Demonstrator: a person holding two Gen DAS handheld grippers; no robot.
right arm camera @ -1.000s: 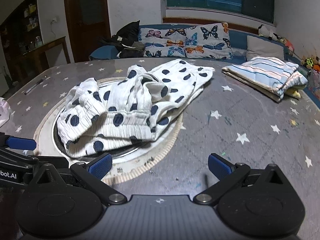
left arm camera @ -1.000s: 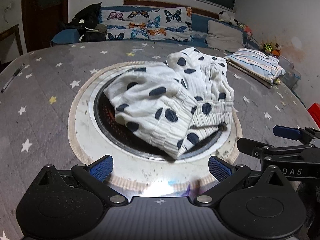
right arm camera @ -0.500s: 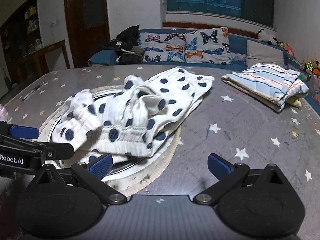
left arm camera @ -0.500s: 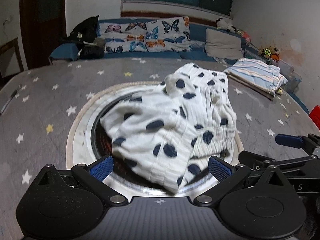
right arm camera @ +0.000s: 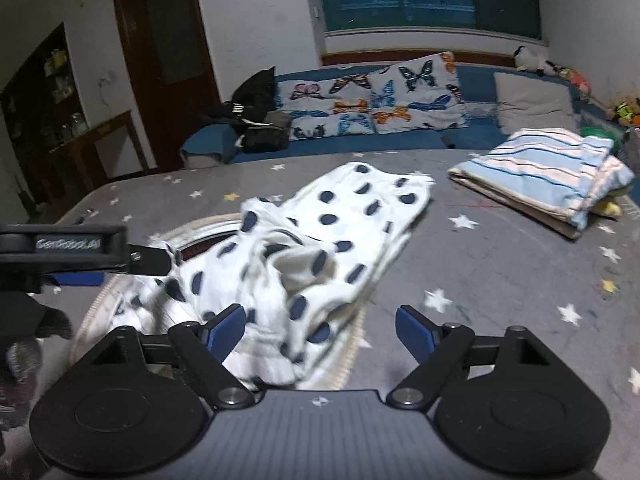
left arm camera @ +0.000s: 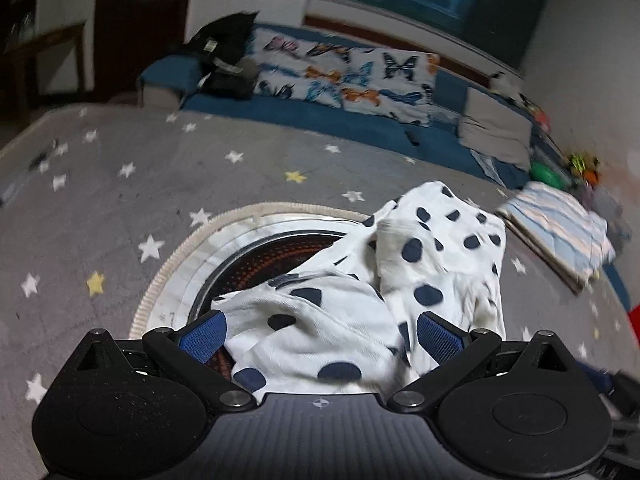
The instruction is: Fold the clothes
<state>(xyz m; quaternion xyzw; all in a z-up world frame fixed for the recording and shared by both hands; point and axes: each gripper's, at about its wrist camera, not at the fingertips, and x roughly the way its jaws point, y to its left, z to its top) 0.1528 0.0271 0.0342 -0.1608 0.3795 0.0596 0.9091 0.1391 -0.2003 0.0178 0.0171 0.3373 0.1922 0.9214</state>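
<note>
Star-print table (right arm camera: pixel 500 280) – 1 spotted garment (right arm camera: pixel 320 240), 1 folded stack (right arm camera: pixel 552 176), 2 claws.

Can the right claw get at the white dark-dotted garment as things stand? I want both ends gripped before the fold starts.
Probably yes. The white dark-dotted garment already bunches at the right claw, whose jaws, just closing, stand apart with nothing blocking; cloth lies by its left pad only.

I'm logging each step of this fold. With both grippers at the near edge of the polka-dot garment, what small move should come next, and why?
Probably close the left gripper on the crumpled polka-dot garment: cloth already lies between its open jaws. The right gripper, whose jaws have just been closing, also straddles an edge.
</note>
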